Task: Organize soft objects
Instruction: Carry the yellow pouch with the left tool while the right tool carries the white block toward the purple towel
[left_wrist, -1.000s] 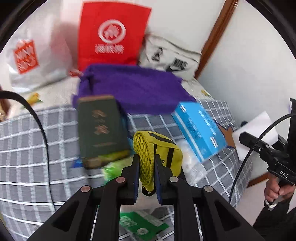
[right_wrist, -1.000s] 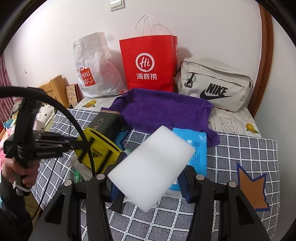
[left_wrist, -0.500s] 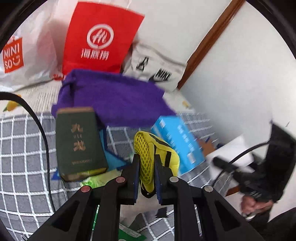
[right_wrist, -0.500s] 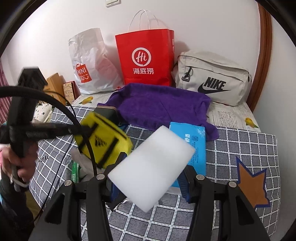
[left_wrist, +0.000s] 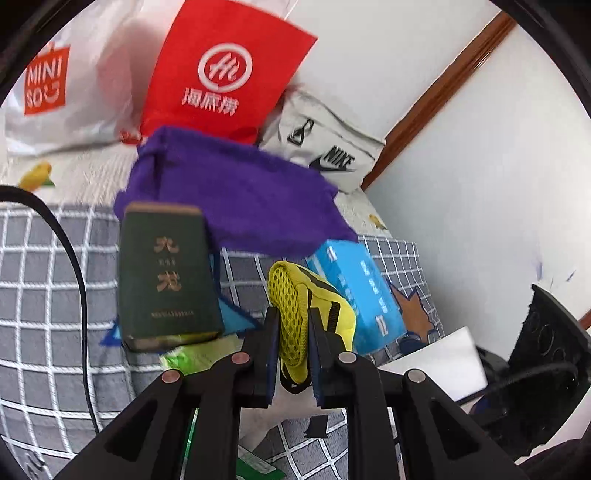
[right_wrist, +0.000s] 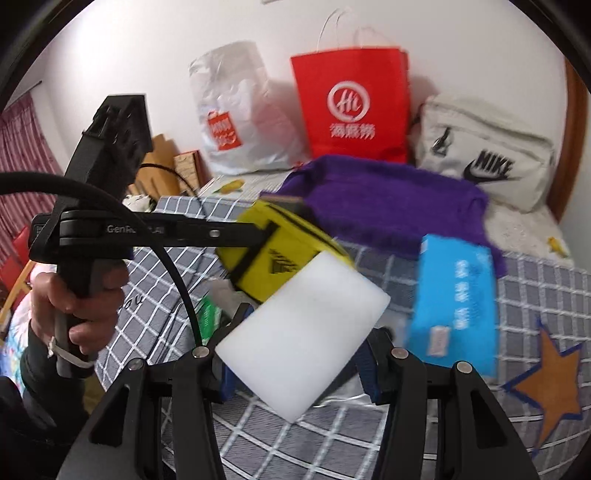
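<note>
Yellow mesh pouch (left_wrist: 295, 325) is pinched hard between the jaws of my left gripper (left_wrist: 291, 350), lifted clear of the checked bed cover (left_wrist: 44, 280), and over the last second I have swung it so the view rolls and the dark green box (left_wrist: 166, 273) slides left of it. My right gripper (right_wrist: 295, 354) has its jaws part-spread and clamped on the white foam block (right_wrist: 303, 332), and it has dropped lower and closer to the left one. From the right wrist view the pouch now sits just beyond the block's upper corner, where a second ago they were apart. Both soft things are off the bed, above its near edge. The purple towel (right_wrist: 388, 206) and blue tissue pack (right_wrist: 454, 295) lie untouched. I judge I'm carrying the pair toward one spot; neither is placed yet.
</note>
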